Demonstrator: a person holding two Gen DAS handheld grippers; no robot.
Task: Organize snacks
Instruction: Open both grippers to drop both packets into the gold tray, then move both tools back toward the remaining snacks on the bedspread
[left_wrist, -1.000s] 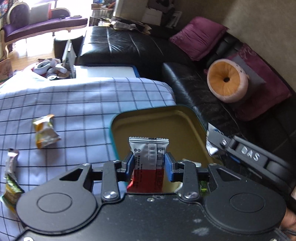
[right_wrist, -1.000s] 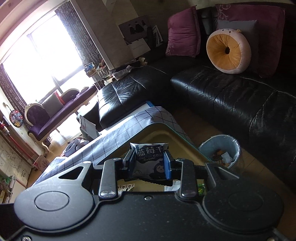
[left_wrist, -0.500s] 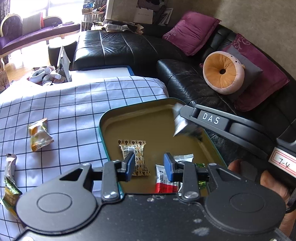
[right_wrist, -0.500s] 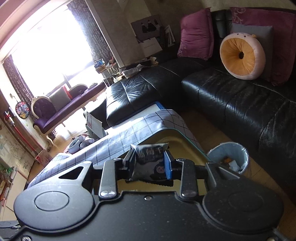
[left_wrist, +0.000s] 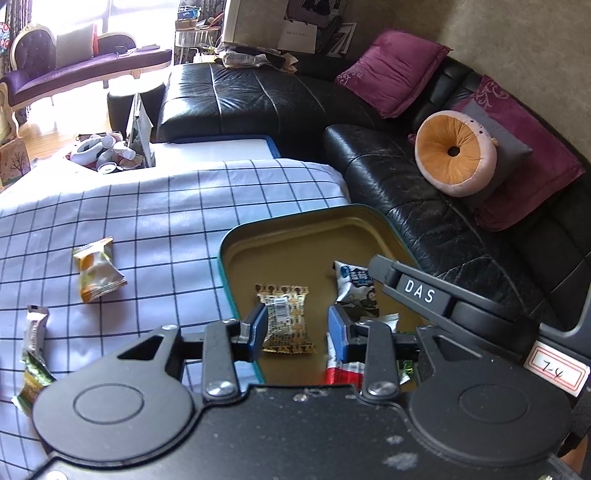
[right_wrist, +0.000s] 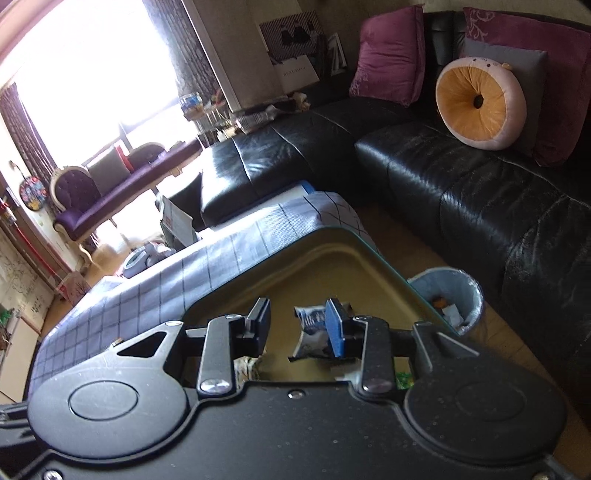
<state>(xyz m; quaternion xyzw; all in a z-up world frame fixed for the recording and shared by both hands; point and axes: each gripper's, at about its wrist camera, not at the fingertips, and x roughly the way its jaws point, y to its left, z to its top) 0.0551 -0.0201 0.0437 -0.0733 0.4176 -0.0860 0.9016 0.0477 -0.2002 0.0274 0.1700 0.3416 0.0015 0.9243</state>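
Note:
A teal-rimmed tin tray (left_wrist: 295, 225) with a gold floor sits at the right end of the checked tablecloth. In it lie a gold patterned snack (left_wrist: 284, 317), a red-and-white snack (left_wrist: 341, 369) and a blue-and-white snack (left_wrist: 356, 288). My left gripper (left_wrist: 297, 325) hovers over the tray's near edge, jaws apart with nothing between them. My right gripper (right_wrist: 297, 321) is over the tray (right_wrist: 332, 230) with its jaws spread wide. The blue-and-white snack (right_wrist: 312, 328) rests in the tray by the right pad, unpressed. The right gripper's finger (left_wrist: 417, 293) reaches in beside that snack.
On the cloth left of the tray lie a yellow-orange packet (left_wrist: 96, 273), a slim packet (left_wrist: 35, 332) and a green-gold packet (left_wrist: 33, 380). A black leather sofa (left_wrist: 406, 177) wraps the far side. A small bin (right_wrist: 448, 295) stands on the floor past the table's right edge.
The red-and-white snack left my left gripper and now lies in the tray. My right gripper's jaws spread, and the blue-and-white snack dropped from them onto the tray floor.

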